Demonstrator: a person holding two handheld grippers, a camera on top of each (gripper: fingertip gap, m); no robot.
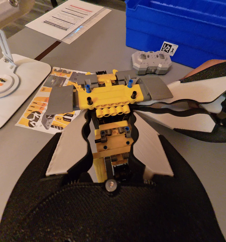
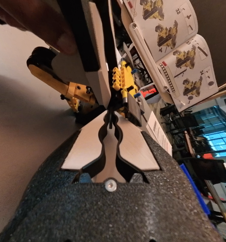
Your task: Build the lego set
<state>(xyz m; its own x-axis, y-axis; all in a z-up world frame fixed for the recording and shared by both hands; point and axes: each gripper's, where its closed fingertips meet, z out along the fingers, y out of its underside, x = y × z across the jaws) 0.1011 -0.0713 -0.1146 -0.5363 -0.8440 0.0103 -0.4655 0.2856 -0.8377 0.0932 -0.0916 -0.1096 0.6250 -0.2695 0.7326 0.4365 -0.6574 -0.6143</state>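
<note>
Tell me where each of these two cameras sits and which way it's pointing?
Left wrist view: on the left claw, looking down at a grey table; its fingers clamp a yellow brick model.
Right wrist view: on the right claw, rolled sideways, pinching a thin black part; a hand shows.
Shared: the model, each other's claw.

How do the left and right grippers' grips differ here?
The left gripper is spread wide around the yellow-and-grey brick model; the right gripper is nearly closed on a thin black pin. The left lies along the model, the right comes from its side. Both have white fingers with wavy black pads.
</note>
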